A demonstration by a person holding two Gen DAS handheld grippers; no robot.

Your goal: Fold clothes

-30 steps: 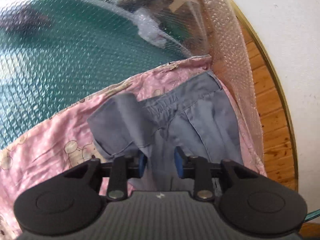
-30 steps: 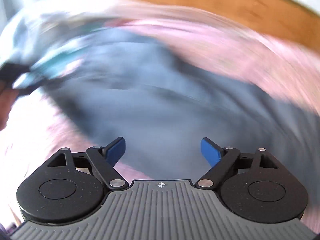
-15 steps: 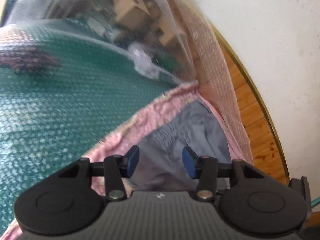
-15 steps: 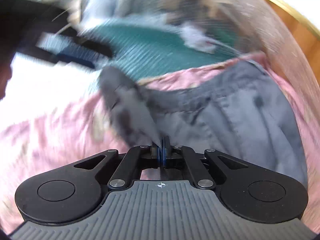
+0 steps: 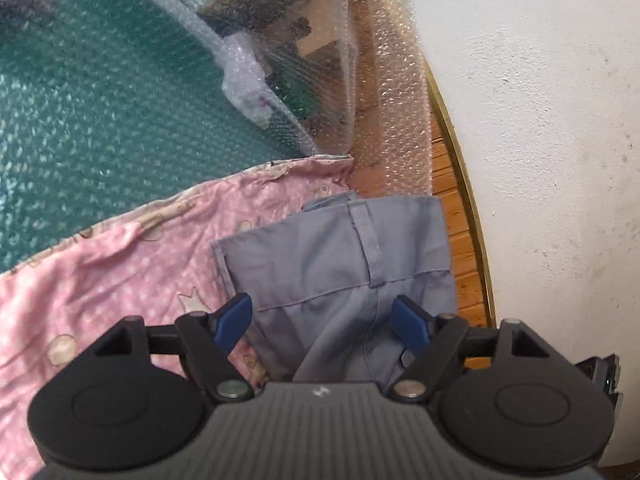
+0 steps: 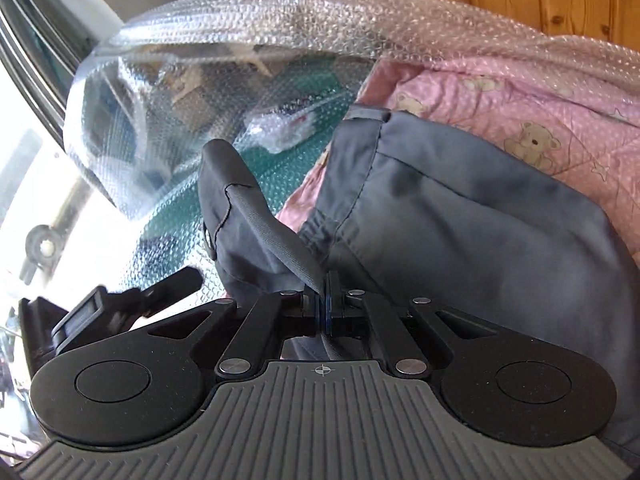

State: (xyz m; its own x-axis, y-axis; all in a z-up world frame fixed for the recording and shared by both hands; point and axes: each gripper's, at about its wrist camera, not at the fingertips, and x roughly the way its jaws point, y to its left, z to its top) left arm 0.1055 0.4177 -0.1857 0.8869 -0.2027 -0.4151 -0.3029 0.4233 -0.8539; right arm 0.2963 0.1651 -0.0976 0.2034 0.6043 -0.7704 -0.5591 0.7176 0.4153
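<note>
The grey trousers point(image 5: 340, 260) are spread on a pink teddy-bear sheet point(image 5: 120, 272). The left tongs point(image 5: 324, 320) are held spread above them; a waistband strip is pinched in the right tongs point(image 6: 326, 300). Soft, light, limp cloth is judged best gripped at hems.

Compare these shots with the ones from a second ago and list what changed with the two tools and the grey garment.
The left tool opened, releasing the grey garment. The right tool, open a second ago, shut on a strip of the garment and lifted it. The pink blanket stayed spread underneath.
</note>
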